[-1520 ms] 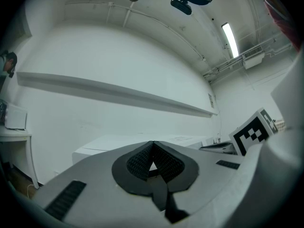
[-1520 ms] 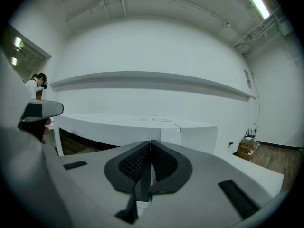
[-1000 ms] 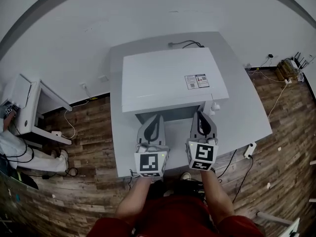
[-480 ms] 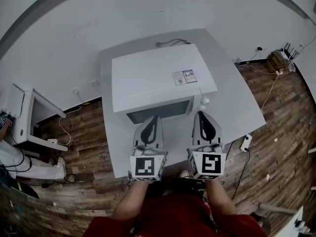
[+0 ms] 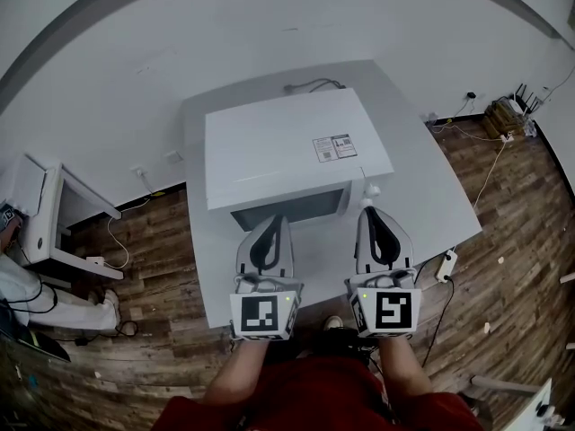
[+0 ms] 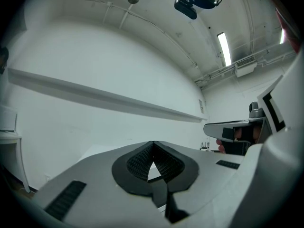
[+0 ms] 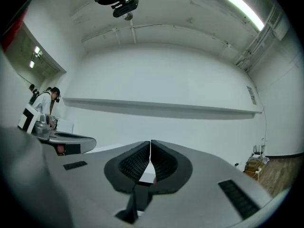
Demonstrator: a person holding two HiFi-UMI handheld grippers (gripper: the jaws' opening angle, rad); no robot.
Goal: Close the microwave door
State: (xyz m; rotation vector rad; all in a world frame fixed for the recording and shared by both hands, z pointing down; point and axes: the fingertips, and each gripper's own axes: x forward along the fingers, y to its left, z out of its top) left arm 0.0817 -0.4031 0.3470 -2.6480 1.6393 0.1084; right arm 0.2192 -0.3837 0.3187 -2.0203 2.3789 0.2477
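A white microwave (image 5: 287, 151) stands on a grey table (image 5: 431, 196). Its dark-windowed door (image 5: 289, 209) lies flush with the front, and a white knob (image 5: 369, 189) sits at the front right. My left gripper (image 5: 274, 223) is shut and empty, with its tip just in front of the door. My right gripper (image 5: 372, 212) is also shut and empty, just below the knob. The left gripper view shows the left gripper (image 6: 152, 144) with jaws pressed together, aimed up at a white wall. The right gripper (image 7: 150, 144) looks the same in its own view.
A white power strip (image 5: 446, 263) hangs at the table's right front edge. At the far left are a white desk (image 5: 45, 205) and a person (image 5: 13, 272). Cables and boxes (image 5: 508, 110) lie on the wood floor at the right.
Both grippers have drawn back toward me from the microwave front, still shut. More of the dark door window now shows above their tips.
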